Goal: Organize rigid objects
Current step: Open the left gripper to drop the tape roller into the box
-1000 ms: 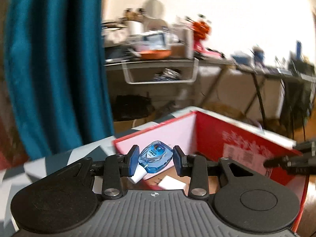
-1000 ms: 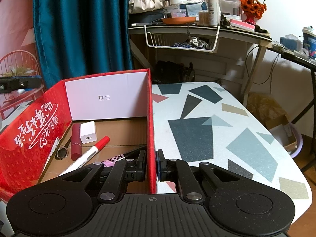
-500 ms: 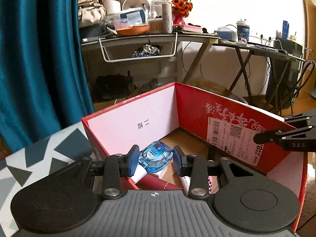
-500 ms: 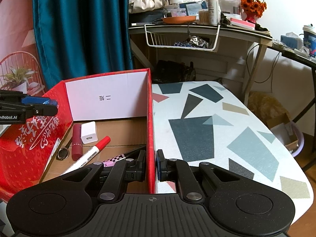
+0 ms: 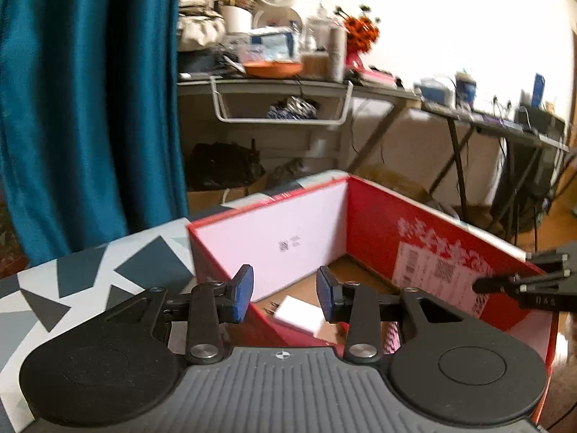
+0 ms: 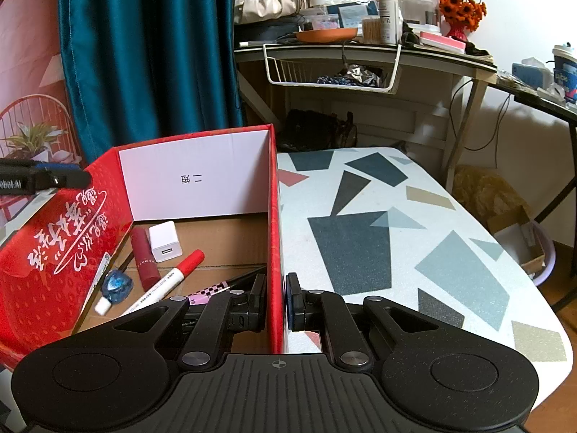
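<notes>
A red cardboard box [image 6: 47, 252] stands on the patterned table [image 6: 378, 245]. In it lie a blue correction tape [image 6: 116, 285], a dark red lipstick [image 6: 143, 258], a white charger [image 6: 164, 241], a red-capped marker [image 6: 169, 281] and a checkered pen [image 6: 212, 290]. My left gripper [image 5: 284, 294] is open and empty above the box's left wall [image 5: 443, 252]; the charger [image 5: 297, 312] shows between its fingers. My right gripper [image 6: 276, 301] is shut on the box's right wall [image 6: 273, 238]. The left gripper's tips [image 6: 47, 179] show at the left edge of the right wrist view.
A teal curtain [image 6: 144, 50] hangs behind the box. A cluttered desk [image 6: 360, 47] with a wire basket [image 6: 331, 72] stands beyond the table. The right gripper's fingers [image 5: 523, 283] reach in at the right of the left wrist view.
My left gripper has let go of the blue correction tape, which now lies in the box by its left wall. The left gripper has pulled back. The right gripper has not moved.
</notes>
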Tool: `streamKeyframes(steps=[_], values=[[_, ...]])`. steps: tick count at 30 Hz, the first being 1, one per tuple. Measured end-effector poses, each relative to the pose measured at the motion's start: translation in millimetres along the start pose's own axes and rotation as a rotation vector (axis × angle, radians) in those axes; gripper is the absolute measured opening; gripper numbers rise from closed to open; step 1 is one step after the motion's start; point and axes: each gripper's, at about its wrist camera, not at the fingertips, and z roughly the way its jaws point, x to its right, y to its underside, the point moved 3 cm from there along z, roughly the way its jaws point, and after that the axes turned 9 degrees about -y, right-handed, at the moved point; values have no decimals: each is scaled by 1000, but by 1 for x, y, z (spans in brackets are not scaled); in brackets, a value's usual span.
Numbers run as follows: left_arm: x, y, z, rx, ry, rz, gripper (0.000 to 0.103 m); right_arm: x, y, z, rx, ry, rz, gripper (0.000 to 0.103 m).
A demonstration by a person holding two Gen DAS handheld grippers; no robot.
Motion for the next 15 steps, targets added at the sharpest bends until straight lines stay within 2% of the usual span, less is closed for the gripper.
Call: streamKeyframes(steps=[1, 2, 4, 9, 15], values=[[-6, -1, -2, 7, -12, -19, 50, 0, 0, 0, 0, 0, 0, 10], [-13, -2, -5, 14, -22, -38, 51, 0, 0, 0, 0, 0, 0, 10], [-27, -1, -8, 16, -33, -76, 51, 0, 0, 0, 1, 0, 1, 10], [-64, 6, -12, -6, -118, -175, 51, 0, 0, 0, 1, -1, 3, 10], [-93, 22, -10, -45, -188, -263, 50, 0, 0, 0, 1, -1, 2, 10]])
